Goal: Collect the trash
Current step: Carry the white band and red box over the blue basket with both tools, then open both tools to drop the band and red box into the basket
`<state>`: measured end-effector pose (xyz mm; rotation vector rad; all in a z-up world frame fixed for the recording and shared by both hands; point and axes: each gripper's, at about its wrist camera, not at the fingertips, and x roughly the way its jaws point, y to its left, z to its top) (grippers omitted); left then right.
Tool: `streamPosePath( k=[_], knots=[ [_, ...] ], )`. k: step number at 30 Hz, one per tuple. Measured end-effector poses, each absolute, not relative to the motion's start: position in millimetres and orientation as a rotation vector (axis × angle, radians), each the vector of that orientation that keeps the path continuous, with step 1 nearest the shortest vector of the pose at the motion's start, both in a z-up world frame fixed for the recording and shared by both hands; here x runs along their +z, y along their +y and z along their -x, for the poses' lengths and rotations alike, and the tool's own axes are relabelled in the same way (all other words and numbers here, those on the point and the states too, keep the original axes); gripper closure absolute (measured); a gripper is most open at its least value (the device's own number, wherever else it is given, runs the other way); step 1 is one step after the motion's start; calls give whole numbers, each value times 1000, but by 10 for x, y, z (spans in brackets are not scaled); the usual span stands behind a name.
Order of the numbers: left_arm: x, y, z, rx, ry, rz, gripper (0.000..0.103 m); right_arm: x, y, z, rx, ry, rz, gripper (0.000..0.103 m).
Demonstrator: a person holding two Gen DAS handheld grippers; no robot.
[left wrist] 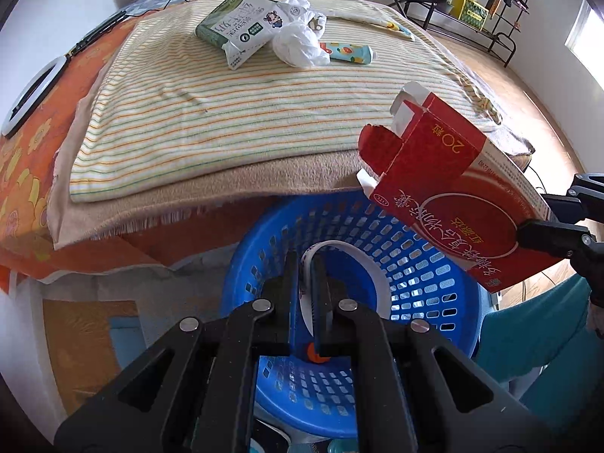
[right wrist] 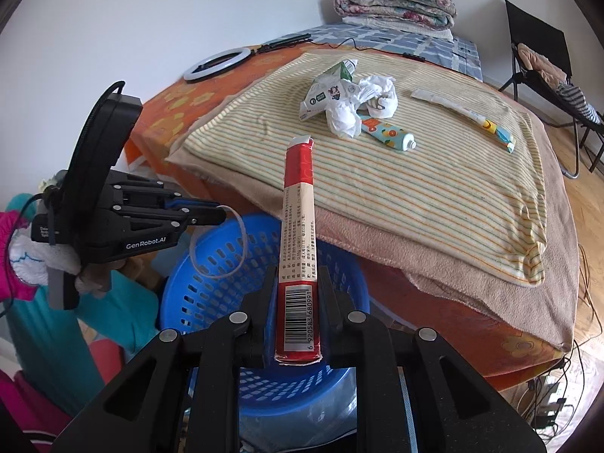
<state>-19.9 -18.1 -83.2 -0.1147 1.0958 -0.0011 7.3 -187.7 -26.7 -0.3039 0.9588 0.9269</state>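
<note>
The red carton (right wrist: 298, 253) sits clamped between the jaws of the right hand-held gripper (right wrist: 298, 302), its barcode end nearest the camera and its opened top flap pointing away toward the bed; in the left wrist view the same red carton (left wrist: 449, 192) hangs tilted above the far-right rim of the blue basket (left wrist: 415, 264). The left hand-held gripper (left wrist: 307, 287) is closed tight on a thin white band (left wrist: 341, 249), which curves in a loop over the basket's inside; from the right wrist view that white band (right wrist: 222, 245) droops as a loop from the tips of the left hand-held gripper (right wrist: 215, 215), just above the blue basket (right wrist: 211, 302). The perforated basket stands on the floor right against the edge of the bed (right wrist: 434, 196), which carries a striped cloth (left wrist: 226, 113) over a tan blanket and an orange flowered sheet. More trash lies on the striped cloth, well apart from both grippers: a green and white milk carton (left wrist: 241, 26), crumpled white tissue (left wrist: 298, 43) touching it, a patterned tube (left wrist: 349, 53) just beside the tissue, and a flat wrapper (right wrist: 464, 115) farther off. A ring light (right wrist: 219, 64) rests on the orange sheet near the wall, and folded quilts (right wrist: 396, 5) are stacked at the far end.
</note>
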Motion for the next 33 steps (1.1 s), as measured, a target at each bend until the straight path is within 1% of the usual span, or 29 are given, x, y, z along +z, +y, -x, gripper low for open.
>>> streamPosePath(
  k=[6, 14, 23, 31, 33],
  knots=[
    [-1045, -216, 317, 4, 1141, 118, 99, -458, -1867, 120, 938, 998, 331, 86],
    [-1232, -224, 374, 8, 1185, 139, 99, -653, -1849, 158, 937, 1043, 345, 86],
    [-1352, -269, 356, -6, 1220, 138, 99, -877, -1844, 156, 914, 1109, 360, 86],
    [-1395, -287, 322, -3, 1240, 129, 99, -962, -1810, 109, 905, 1142, 361, 86],
    [-1406, -284, 318, -2, 1248, 126, 97, -974, -1790, 96, 902, 1145, 361, 86]
  ],
)
